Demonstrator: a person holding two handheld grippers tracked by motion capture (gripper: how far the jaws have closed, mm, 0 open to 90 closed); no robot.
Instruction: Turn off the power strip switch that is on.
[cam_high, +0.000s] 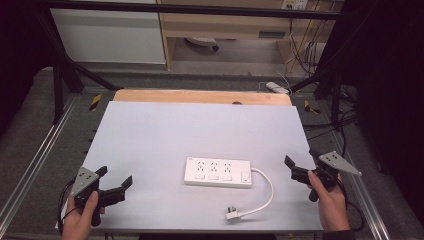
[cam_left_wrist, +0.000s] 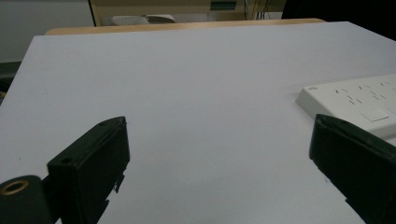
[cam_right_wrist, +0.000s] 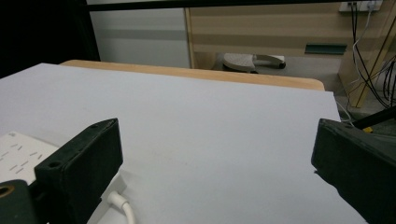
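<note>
left gripper (cam_high: 116, 180): held at the near left corner of the table (cam_high: 150, 130), jaws spread wide with nothing between them; in the left gripper view only bare table surface lies between the two black jaws.
right gripper (cam_high: 301, 164): held at the near right edge, jaws also wide apart and empty, pointing in toward the middle.
power strip (cam_high: 218, 172): lies flat on the table between the two grippers, well apart from both; its left end sits off to the right of the left gripper's jaws, its switch end nearer the right gripper.
cable (cam_high: 269, 192): short white lead leaving the strip's right end, curling toward the near edge, just left of the right gripper's jaws.
plug (cam_high: 232, 215): lies loose at the cable's end, near the front edge, between the two grippers.
handling, strip: probably a rigid, light plastic body with smooth, slippery faces; best pinched across its narrow width at one end, jaws on the long side walls.
handling, cable: likely soft and springy, will trail and drag; grip the plug by its body, not the prongs.
</note>
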